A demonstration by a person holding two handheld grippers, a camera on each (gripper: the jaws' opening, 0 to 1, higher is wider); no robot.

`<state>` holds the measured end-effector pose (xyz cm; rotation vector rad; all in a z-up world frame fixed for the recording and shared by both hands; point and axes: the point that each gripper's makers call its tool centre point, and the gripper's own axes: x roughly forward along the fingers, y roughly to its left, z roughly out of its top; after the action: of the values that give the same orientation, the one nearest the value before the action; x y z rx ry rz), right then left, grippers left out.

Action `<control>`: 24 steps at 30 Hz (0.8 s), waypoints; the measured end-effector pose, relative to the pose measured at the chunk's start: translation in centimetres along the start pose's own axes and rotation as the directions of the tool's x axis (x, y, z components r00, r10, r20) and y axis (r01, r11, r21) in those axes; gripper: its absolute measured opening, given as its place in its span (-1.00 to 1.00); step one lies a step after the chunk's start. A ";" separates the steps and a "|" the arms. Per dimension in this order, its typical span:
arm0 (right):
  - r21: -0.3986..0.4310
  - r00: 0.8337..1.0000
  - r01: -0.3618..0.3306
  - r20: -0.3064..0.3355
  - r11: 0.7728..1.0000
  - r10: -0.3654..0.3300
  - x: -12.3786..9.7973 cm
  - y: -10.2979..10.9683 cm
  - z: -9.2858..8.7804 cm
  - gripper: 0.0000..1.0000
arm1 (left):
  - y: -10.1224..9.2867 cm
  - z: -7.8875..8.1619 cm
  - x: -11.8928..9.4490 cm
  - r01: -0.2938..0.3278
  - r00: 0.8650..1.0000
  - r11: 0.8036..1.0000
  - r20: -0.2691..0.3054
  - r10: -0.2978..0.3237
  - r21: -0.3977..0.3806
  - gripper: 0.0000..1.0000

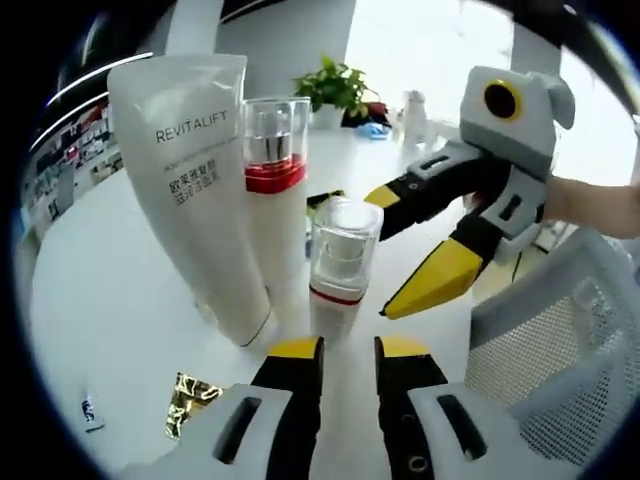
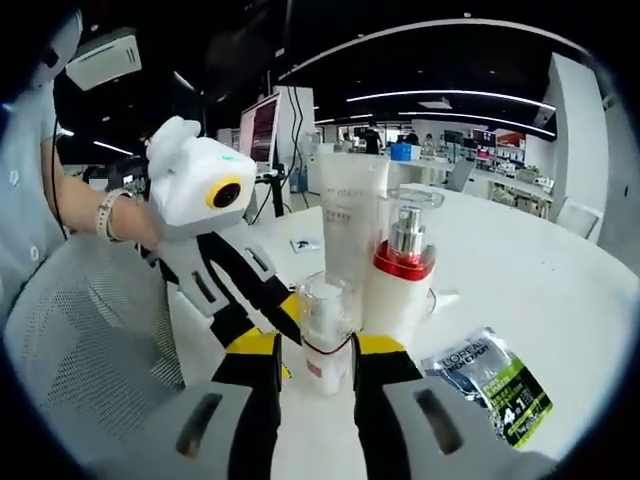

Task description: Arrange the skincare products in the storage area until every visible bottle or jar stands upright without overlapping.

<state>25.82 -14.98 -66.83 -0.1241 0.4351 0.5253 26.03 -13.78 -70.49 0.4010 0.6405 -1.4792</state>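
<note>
1. Three skincare products are seen standing upright on the white desk [image 1: 120,300], grouped close together around the small clear-capped bottle [image 1: 340,265]
2. In the left gripper view, the tall pump bottle [image 1: 273,200] with its red band is placed just behind that small bottle, and the white REVITALIFT tube [image 1: 195,190] is stood on its cap beside the pump bottle, leaning slightly
3. The left claw [image 1: 347,350] is held spread, its yellow-tipped jaws pointed at the base of the small bottle without touching it
4. In the right gripper view, the right claw [image 2: 317,352] is spread with its jaws set on either side of the small bottle [image 2: 325,330]; whether the jaws press it cannot be told
5. In the left gripper view, the right claw is seen to the right of the small bottle, jaws parted
6. A dark sachet [image 2: 490,385] is laid flat on the desk, near the pump bottle [image 2: 400,275]
7. A mesh chair [image 2: 90,330] is seen beside the desk
</note>
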 end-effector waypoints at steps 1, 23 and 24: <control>-0.002 1.000 0.003 -0.018 1.000 -0.003 0.0 -0.1 -0.5 -0.47 | 0.0 0.0 0.0 0.000 1.000 1.000 -0.001 0.000 -0.002 -0.67; 0.024 0.997 0.031 -0.078 0.999 -0.029 1.6 -1.9 -2.5 -0.80 | 2.1 1.2 1.0 -0.074 0.997 0.995 0.019 0.075 -0.062 -0.82; 0.024 0.996 0.032 -0.078 0.999 -0.030 1.6 -2.1 -2.5 -0.80 | 2.1 1.3 1.0 -0.075 0.997 0.995 0.020 0.077 -0.063 -0.82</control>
<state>27.21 -16.57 -69.77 -0.1272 0.5149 0.4854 28.26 -15.21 -70.40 0.3560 0.6452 -1.3862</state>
